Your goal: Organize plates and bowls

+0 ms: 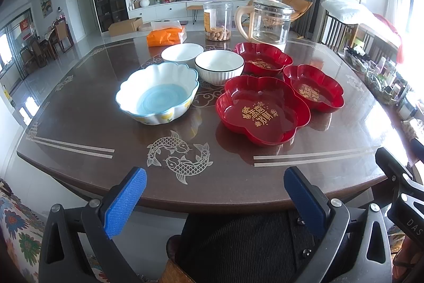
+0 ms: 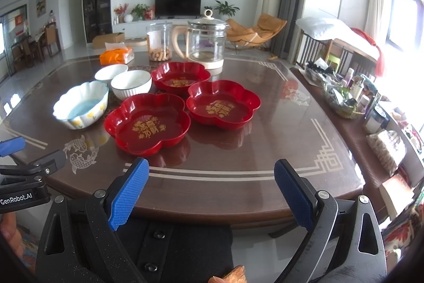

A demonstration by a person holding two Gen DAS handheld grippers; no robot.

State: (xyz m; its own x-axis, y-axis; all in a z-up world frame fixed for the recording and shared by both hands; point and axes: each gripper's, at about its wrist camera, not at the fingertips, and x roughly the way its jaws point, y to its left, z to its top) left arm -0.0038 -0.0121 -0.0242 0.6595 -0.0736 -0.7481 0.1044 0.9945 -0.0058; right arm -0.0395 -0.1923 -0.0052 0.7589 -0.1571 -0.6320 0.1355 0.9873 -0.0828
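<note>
Near the front edge of the dark bench (image 1: 238, 184), the left tool (image 1: 215, 199) hangs with its blue pads spread wide and nothing between them. Beside it, the right tool (image 2: 211, 191) is likewise spread and empty, hovering over the same edge; each shows at the margin of the other's view.

Beyond them, three red flower-shaped plates sit in a cluster: the nearest red plate (image 1: 262, 110), a second red plate (image 1: 314, 88) just to its right, and a third red plate (image 1: 263, 59) farther back. Left of these rests a scalloped bowl (image 1: 157, 92) with a blue inside. Behind it stand a ribbed white bowl (image 1: 219, 66) with a dark rim and a plain white bowl (image 1: 182, 52), close together.

At the far side stand a glass kettle (image 1: 267, 20), a clear jar (image 1: 217, 21) of snacks, and an orange tissue pack (image 1: 166, 35).
</note>
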